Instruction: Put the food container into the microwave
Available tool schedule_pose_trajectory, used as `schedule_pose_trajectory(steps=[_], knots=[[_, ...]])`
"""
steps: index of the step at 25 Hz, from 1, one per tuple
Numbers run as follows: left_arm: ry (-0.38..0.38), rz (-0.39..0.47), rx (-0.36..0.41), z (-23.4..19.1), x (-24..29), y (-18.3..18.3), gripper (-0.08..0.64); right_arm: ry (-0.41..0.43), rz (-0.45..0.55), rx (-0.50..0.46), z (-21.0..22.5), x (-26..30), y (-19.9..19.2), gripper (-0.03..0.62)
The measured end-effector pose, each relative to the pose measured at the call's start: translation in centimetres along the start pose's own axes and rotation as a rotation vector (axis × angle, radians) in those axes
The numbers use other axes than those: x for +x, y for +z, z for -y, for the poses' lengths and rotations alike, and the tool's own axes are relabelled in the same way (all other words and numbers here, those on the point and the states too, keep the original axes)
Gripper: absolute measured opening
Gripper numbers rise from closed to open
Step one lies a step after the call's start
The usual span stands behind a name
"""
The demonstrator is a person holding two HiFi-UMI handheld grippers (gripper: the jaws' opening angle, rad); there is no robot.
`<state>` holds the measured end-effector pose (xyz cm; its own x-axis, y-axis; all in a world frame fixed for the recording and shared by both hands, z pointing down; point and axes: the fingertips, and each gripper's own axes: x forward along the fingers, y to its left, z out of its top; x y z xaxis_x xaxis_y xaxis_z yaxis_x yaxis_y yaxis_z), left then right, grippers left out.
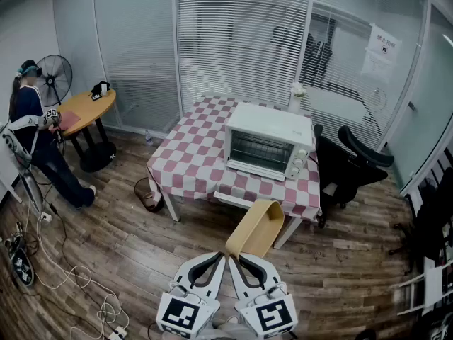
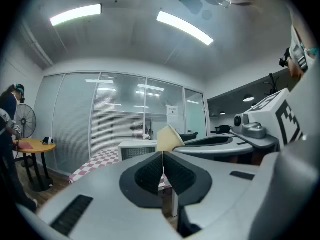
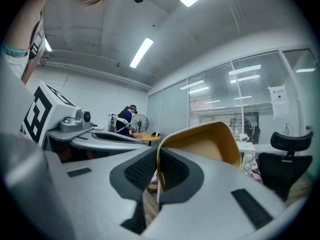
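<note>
Food container pinched by rim in right tongs for carrying, well apart from shut microwave on surface; left tongs clenched empty, probably spare for door.

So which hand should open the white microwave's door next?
Probably left. The left gripper has its jaws together on nothing, so it is free for the shut door of the white box microwave. The right gripper is clamped on the rim of the tan oblong food container.

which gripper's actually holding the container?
The right gripper: its jaws pinch the rim of the tan food container. The left gripper is shut with nothing between its jaws.
</note>
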<state>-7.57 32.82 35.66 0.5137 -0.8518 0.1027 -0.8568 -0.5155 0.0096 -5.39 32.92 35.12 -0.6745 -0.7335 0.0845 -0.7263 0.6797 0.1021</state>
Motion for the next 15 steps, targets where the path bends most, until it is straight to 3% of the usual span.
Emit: schedule_pose_trajectory(steps=[15], knots=[[0.021,-0.013,-0.019,3.5,1.6,-1.4,0.014,0.004,-0.032,0.049,2.7,-3.3,-2.6,0.014]])
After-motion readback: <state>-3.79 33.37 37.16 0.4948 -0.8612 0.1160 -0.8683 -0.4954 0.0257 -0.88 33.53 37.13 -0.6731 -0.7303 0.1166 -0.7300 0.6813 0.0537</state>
